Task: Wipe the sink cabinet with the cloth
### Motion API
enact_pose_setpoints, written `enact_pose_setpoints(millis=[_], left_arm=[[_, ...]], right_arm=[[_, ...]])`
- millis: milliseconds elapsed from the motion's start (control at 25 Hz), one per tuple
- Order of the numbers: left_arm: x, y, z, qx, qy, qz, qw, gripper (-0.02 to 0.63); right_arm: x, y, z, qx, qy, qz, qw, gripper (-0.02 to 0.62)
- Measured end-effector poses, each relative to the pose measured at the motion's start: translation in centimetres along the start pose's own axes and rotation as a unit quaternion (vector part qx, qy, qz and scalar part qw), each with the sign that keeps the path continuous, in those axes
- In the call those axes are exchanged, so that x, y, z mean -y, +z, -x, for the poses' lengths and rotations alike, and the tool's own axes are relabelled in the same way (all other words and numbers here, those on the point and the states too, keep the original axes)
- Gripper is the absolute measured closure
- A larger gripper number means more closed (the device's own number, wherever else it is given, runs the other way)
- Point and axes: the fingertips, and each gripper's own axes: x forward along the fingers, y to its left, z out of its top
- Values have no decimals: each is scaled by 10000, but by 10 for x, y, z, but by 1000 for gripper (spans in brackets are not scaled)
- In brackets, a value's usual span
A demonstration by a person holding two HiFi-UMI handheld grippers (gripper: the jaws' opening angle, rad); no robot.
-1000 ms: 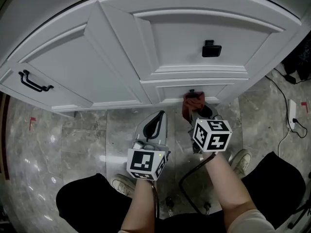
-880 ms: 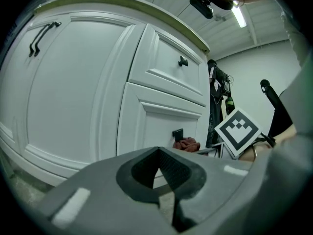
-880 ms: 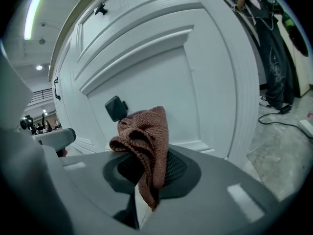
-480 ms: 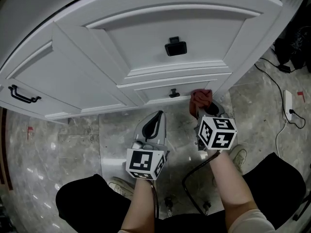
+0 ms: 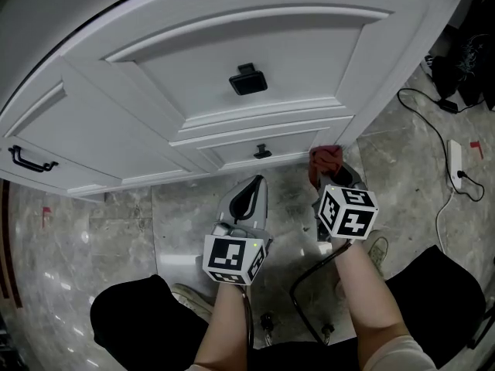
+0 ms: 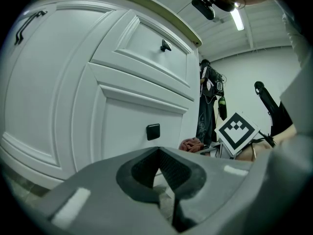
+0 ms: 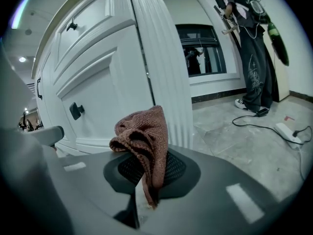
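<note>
Right tongs [image 7: 146, 180] tight on brown cloth [image 7: 144, 133] by sink cabinet [image 5: 309, 60]; left tongs [image 6: 160, 155] together

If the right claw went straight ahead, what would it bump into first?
Most likely the ribbed corner post of the white sink cabinet, straight ahead. The right claw is shut on the brown cloth, so the cloth would touch first. The gap is hard to judge.

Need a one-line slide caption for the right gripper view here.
Right tool shut on a reddish-brown cloth, held near the fluted corner post of the white sink cabinet.
</note>
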Motion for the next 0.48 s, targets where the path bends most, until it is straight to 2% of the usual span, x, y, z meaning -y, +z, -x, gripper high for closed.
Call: enact_pose_setpoints(millis=[160,280,480], left_arm=[[1,9,3,71,43,68,9999,605],[5,29,14,247,77,106,9996,605],[15,74,37,649,109,-22,9978,605]], right_arm=[[14,10,16,167,-277,-94,9994,517],[8,29,39,463,-379,-130,9981,517],[-37,70,84,1113,-19,290,9934,515]])
